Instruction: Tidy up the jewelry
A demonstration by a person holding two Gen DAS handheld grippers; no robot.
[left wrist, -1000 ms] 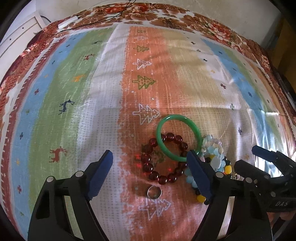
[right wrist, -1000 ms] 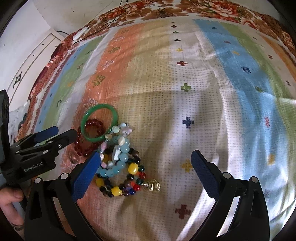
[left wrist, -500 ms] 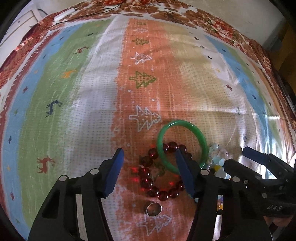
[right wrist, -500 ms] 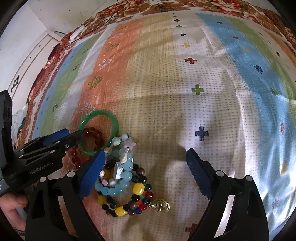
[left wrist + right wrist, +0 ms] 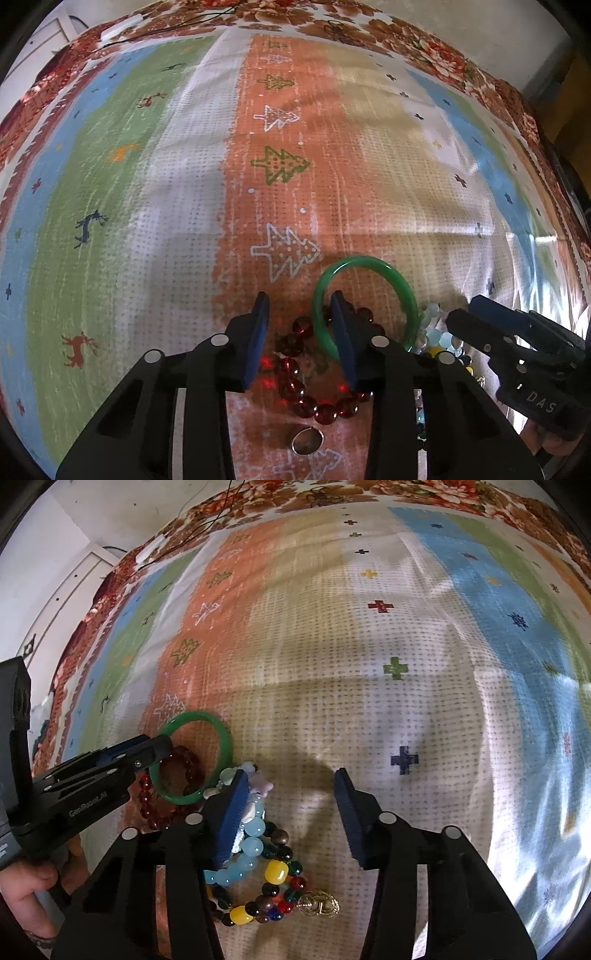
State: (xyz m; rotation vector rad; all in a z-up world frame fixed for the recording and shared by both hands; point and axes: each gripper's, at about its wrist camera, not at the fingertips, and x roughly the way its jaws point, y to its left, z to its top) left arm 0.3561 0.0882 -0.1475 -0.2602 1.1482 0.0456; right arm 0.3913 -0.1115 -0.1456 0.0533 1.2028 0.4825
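A green bangle lies on the striped cloth, overlapping a red bead bracelet. My left gripper points down at them with its jaws closing. Its right finger stands inside the bangle, so the bangle's left rim and some red beads sit between the pads, untouched by the left pad. A silver ring lies just below. My right gripper is also closing. Its left finger lies over a pale blue bead bracelet, and mostly bare cloth shows between its pads. A multicolour bead bracelet and gold charm lie nearer.
The patterned cloth covers the whole surface, with a floral border at the far edge. Thin cables run along the far left. A white panelled door stands at the left. A person's hand holds the left gripper.
Both grippers' jaws have narrowed a lot. The left gripper came forward and lower, its right finger now inside the bangle. The right gripper drew closer over the bead heap.
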